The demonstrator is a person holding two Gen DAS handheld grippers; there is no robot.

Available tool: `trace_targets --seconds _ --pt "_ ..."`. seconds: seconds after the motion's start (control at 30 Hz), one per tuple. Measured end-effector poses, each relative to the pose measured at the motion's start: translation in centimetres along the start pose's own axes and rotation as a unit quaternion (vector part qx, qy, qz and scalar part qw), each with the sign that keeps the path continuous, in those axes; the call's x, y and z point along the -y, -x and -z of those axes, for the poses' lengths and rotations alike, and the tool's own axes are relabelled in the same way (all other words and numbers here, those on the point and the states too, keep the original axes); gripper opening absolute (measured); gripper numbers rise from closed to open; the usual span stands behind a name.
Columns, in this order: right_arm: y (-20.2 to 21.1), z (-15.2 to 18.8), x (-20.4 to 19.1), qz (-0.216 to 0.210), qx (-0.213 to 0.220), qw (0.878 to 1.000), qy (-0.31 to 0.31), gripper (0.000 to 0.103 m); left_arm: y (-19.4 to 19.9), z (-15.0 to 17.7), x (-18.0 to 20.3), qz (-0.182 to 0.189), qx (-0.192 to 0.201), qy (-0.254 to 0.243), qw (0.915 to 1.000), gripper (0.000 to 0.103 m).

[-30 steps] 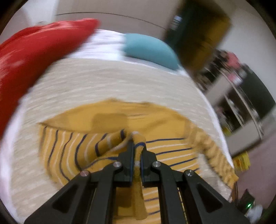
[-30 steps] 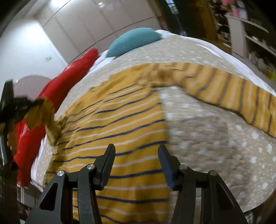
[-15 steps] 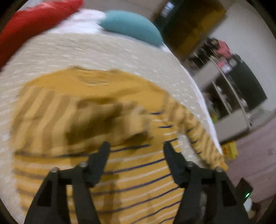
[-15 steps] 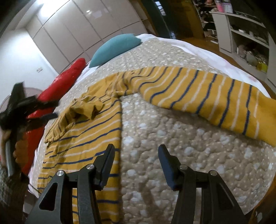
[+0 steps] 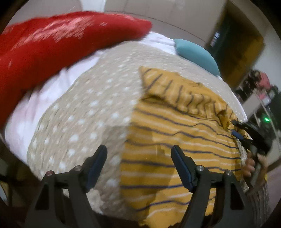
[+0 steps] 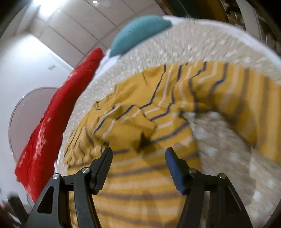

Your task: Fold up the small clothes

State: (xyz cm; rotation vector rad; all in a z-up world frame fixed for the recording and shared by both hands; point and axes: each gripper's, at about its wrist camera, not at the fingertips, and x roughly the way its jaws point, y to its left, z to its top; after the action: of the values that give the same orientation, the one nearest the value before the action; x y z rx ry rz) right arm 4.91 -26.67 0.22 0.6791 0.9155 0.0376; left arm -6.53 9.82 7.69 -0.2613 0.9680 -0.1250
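both grippers, left (image 5: 138,166) and right (image 6: 138,164), hover with empty jaws opening wide over the striped top (image 5: 175,140), spread on the bed (image 5: 84,112), sleeve (image 6: 245,98) at two o'clock awaiting folding.

A bed fills the middle, under a beige quilt (image 5: 84,112) with white dots. A red pillow (image 5: 52,42) and a teal cushion (image 6: 138,31) lie at its head, on a white sheet (image 5: 35,105). Behind stand pale panelled wardrobe doors (image 6: 70,31), with a ceiling light (image 6: 95,1) above. A dark doorway (image 5: 235,47) and cluttered shelves (image 5: 258,91) are off to one side.
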Motion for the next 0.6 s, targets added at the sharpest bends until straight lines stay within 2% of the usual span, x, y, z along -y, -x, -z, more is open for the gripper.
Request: trace_targets --seconds 0.07,0.13,0.17,0.23,0.3,0.37,0.4,0.47,0.5,0.53,0.6 --pt "-2.3 -0.7 -0.6 0.022 -0.013 1.000 -0.001 0.064 -0.3 0.6 -1.0 -0.004 -0.008 0.012 0.9999 0.075" --pt "-3.6 -1.4 -1.4 0.030 -0.029 0.999 0.019 0.018 -0.3 1.1 -1.9 -0.014 -0.007 0.016 0.9998 0.075" --pt "-3.8 -1.7 -1.9 0.031 -0.044 0.998 0.035 0.010 -0.2 1.2 -2.0 -0.015 -0.004 0.016 0.9998 0.075" --pt "-2.2 -2.4 -2.8 0.034 -0.025 0.997 0.062 0.007 -0.2 1.3 -2.2 -0.016 0.005 0.012 0.9998 0.075" --pt "0.3 -3.3 -3.3 0.055 0.014 0.995 0.088 0.007 -0.7 1.3 -2.1 -0.016 0.005 0.006 0.9998 0.075" --pt "1.2 -4.0 -2.9 0.081 0.030 0.992 0.092 0.007 -1.5 1.4 -1.8 -0.017 0.000 0.000 0.9999 0.075" --pt "1.5 -4.3 -2.4 0.112 0.038 0.988 0.097 0.007 -1.8 1.5 -1.6 -0.018 -0.003 -0.003 0.9998 0.075" --pt "1.4 -4.4 -1.5 0.201 0.048 0.971 0.121 0.007 -2.5 1.8 -0.9 -0.017 -0.011 -0.012 0.9997 0.075" --pt "1.5 -4.3 -0.8 0.230 0.047 0.963 0.129 0.008 -2.6 2.1 -0.6 -0.015 -0.014 -0.018 0.9996 0.075" --pt "1.8 -4.3 0.0 0.232 0.043 0.963 0.128 0.008 -2.6 2.2 -0.3 -0.016 -0.015 -0.022 0.9995 0.075" --pt "3.8 -3.9 1.3 0.208 0.052 0.970 0.116 0.010 -2.4 2.4 0.1 -0.017 -0.015 -0.028 0.9993 0.075"
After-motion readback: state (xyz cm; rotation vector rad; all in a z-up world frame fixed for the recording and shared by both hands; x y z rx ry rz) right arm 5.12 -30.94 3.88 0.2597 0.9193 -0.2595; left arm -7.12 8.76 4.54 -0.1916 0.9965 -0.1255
